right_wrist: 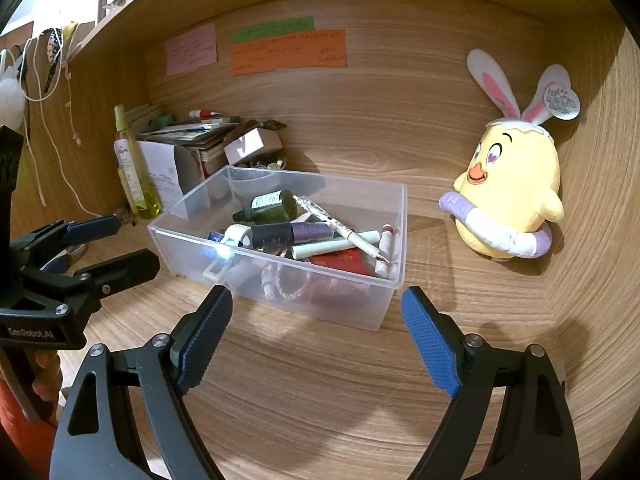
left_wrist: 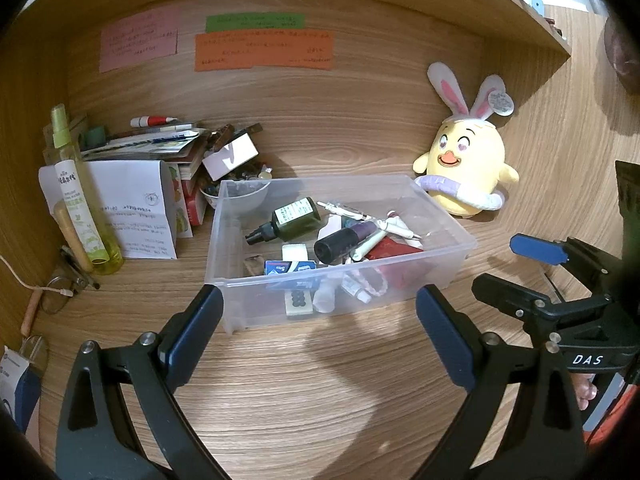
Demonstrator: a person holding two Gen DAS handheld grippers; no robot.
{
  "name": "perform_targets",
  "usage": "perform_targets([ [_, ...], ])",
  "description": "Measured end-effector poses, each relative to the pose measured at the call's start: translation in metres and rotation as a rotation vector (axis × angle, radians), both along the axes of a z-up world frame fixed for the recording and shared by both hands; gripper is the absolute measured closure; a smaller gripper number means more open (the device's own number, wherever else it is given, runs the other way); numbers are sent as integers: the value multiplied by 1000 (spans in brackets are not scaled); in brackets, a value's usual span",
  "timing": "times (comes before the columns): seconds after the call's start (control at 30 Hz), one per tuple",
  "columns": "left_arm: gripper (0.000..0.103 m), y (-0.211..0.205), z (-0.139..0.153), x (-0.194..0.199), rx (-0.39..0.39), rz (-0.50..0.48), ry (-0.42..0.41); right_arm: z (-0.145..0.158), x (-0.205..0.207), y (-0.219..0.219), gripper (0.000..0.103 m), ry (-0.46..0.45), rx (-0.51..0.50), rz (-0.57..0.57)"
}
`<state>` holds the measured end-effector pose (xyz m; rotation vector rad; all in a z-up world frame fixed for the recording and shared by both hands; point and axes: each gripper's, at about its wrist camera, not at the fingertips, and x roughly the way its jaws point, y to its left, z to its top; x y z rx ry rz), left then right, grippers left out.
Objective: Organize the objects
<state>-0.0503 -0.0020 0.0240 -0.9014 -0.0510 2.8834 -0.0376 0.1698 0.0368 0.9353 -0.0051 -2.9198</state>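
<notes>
On the counter [left_wrist: 320, 392], the clear box [left_wrist: 440, 220] already keeps the small items together. Just before the box, the left tool [left_wrist: 320, 320] and the right tool [right_wrist: 316, 320] both stand wide open and empty, probably ready for the loose pile [left_wrist: 160, 144] left of the box.

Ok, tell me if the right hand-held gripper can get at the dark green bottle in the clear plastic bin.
Probably yes. The right hand-held gripper is open and empty, just short of the clear plastic bin. The bin has no lid, and the dark green bottle lies on top of the clutter, so coming in over the near wall looks free.
</notes>
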Motion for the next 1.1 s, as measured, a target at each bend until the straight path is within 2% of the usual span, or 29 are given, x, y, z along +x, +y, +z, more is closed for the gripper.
perform_targets([
  [0.7, 5, 1, -2, -2, 37, -24, -15, -1, 2, -1, 18, -3, -6, -1],
  [1.1, 5, -4, 0, 0, 57, -24, 8, -2, 0, -1, 18, -13, -18, 6],
])
